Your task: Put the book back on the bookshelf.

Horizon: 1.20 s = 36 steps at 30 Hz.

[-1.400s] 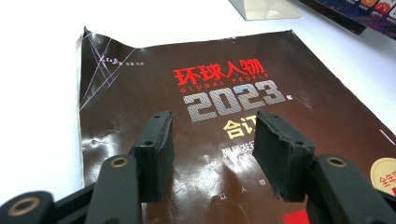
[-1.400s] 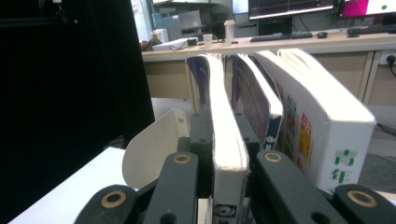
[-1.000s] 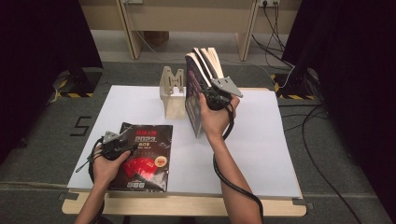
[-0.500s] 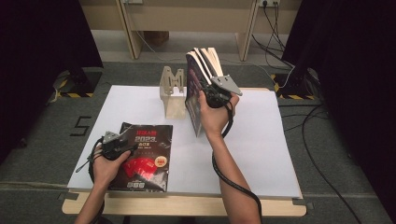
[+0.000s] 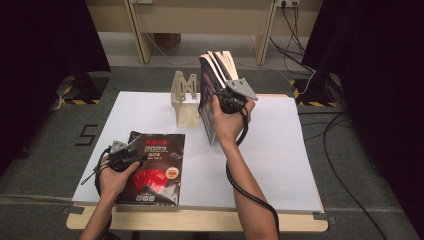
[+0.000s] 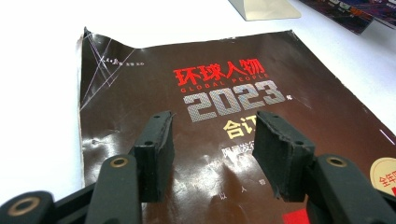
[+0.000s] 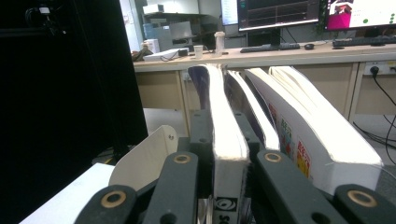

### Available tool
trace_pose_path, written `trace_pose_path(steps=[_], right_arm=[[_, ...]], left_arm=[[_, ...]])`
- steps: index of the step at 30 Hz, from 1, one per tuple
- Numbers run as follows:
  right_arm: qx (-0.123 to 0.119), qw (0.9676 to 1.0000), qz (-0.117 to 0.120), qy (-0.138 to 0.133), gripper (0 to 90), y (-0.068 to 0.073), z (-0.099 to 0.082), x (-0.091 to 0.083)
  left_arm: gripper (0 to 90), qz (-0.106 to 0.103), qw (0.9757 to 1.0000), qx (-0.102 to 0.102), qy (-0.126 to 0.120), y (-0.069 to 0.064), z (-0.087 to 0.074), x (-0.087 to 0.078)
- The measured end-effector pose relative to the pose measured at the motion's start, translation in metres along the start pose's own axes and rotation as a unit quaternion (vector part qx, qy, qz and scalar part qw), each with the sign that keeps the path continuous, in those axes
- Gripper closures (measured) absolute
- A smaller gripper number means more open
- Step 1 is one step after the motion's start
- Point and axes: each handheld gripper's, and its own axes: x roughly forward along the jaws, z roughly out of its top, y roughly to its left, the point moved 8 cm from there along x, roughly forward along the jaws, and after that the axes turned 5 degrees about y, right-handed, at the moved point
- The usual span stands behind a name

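we see right gripper (image 7: 224,154) pinching an upright thick book (image 5: 209,95) beside the wooden bookend (image 5: 184,97) | left gripper (image 6: 212,156) spread over dark glossy magazine (image 6: 224,107) – flat, red-and-silver title, near table edge

Magazine (image 5: 155,167) left of standing books (image 5: 212,90)

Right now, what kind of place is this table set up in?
Most likely a lab or office rigged for recording. Black curtains flank the white table, cables trail over grey carpet, and the right gripper view shows a desk with monitors and a keyboard behind.
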Motion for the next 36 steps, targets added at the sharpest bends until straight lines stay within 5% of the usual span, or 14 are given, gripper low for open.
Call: trace_pose_path(steps=[36], right_arm=[[-0.006, 1.0, -0.007, -0.003, 83.4, 0.003, 0.008, 0.017]], left_arm=[[47.0, 0.001, 1.0, 0.0, 0.0, 0.001, 0.0, -0.001]])
